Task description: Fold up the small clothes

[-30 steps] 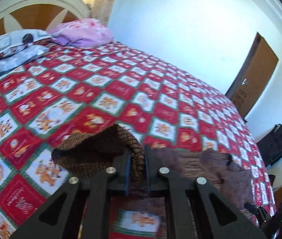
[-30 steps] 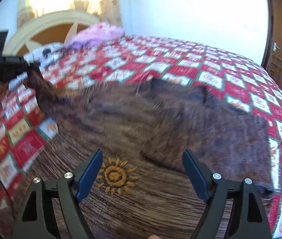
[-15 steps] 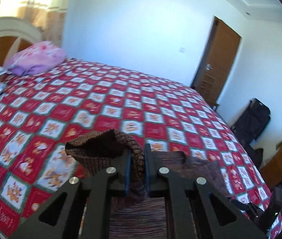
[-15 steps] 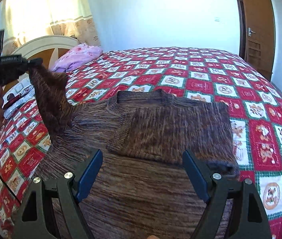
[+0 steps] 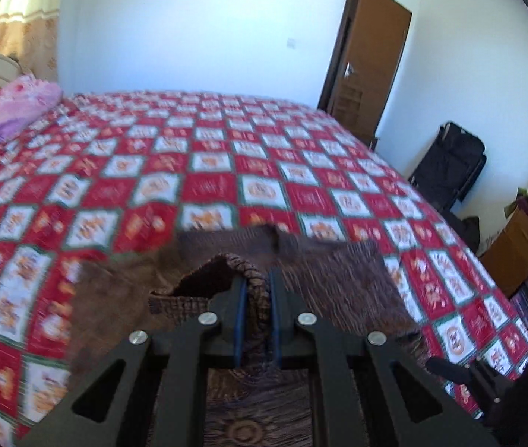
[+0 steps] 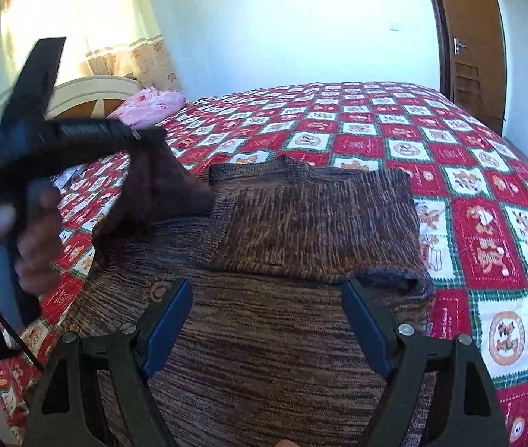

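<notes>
the brown knit sweater (image 6: 312, 223) lies on the red patterned bedspread (image 6: 487, 193), its right sleeve folded across the chest. my left gripper (image 5: 256, 298) pinches the left sleeve cuff (image 5: 226, 279) tight, lifted above the body. my right gripper (image 6: 267, 316) hovers spread wide over the near hem, empty. a pink pillow (image 6: 152, 106) sits far left.
</notes>
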Motion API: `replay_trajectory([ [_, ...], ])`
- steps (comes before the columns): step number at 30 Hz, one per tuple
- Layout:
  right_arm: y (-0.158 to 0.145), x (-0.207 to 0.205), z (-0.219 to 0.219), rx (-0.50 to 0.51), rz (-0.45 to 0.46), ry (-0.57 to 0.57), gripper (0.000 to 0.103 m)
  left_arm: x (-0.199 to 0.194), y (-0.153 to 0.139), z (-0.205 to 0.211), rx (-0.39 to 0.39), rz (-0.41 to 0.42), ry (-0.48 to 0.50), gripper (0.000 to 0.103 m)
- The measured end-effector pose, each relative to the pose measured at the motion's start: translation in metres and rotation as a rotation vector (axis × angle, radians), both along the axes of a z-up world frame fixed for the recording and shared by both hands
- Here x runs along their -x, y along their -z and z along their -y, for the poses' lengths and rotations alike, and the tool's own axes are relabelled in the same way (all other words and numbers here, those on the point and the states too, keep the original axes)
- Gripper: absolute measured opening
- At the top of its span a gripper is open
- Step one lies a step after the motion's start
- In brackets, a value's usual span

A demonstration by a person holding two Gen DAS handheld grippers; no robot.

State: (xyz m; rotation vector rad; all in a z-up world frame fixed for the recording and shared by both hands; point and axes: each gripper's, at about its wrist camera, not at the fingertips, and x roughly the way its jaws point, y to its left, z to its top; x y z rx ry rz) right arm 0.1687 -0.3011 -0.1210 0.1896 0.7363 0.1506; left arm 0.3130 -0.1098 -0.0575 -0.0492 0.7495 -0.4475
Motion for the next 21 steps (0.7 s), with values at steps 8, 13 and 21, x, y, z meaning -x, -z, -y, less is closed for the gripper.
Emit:
replay_trajectory([
  [8,0.013,0.007,0.014,0.0,-0.046,0.039,0.083,0.025,0.024,0.02,-0.071,-0.044,0.076,0.051],
  [13,0.011,0.005,0.022,0.004,-0.066,0.059,0.083,0.052,0.012,-0.03,-0.141,0.114,0.004,0.078],
  [21,-0.014,-0.033,0.001,-0.02,-0.075,-0.028,0.083,0.033,0.055,-0.127,-0.405,0.111,-0.356,0.079],
])
